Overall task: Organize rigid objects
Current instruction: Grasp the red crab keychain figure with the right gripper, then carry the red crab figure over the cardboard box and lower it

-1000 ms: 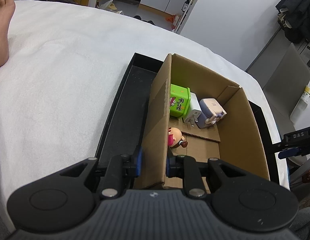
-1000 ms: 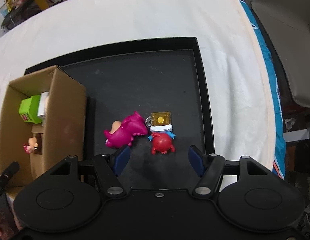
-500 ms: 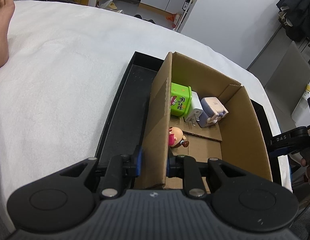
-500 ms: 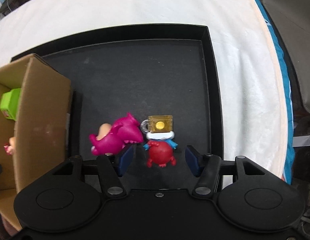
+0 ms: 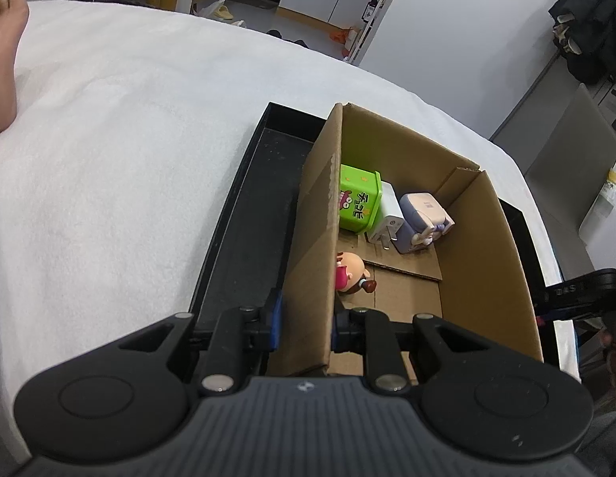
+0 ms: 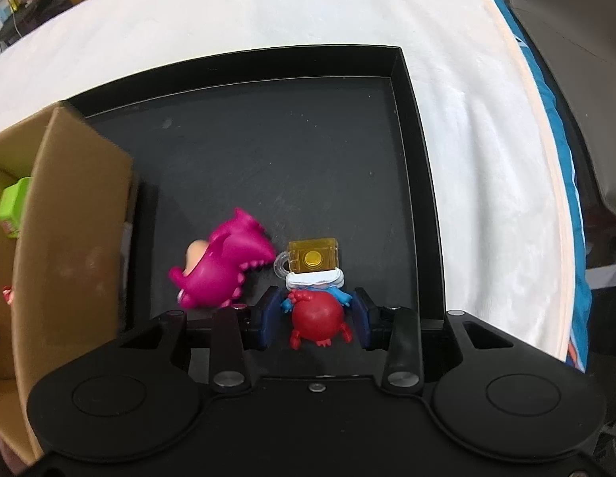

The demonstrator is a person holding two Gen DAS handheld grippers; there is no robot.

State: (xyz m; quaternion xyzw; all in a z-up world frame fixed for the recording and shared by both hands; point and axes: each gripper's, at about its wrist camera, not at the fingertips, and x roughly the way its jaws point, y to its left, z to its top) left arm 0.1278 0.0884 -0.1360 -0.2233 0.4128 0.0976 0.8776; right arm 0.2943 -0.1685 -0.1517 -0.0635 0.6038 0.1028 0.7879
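My left gripper (image 5: 304,324) is shut on the near left wall of the cardboard box (image 5: 316,230). Inside the box lie a green cube (image 5: 359,202), a white plug (image 5: 389,220), a lilac charger (image 5: 423,220) and a small doll figure (image 5: 351,272). My right gripper (image 6: 316,318) is open, its blue pads on both sides of the red round toy (image 6: 316,316) with a yellow head (image 6: 314,256) on the black tray (image 6: 411,127). A magenta dinosaur toy (image 6: 224,266) lies to its left.
The tray rests on a white bedspread (image 5: 109,139). The box stands on the tray's left part and shows at the left in the right wrist view (image 6: 69,218). A bare foot (image 5: 4,51) lies at far left. The other gripper shows at the right edge (image 5: 582,290).
My right gripper has moved forward and down onto the red toy and its jaws have narrowed around it. The left gripper keeps its hold on the box wall.
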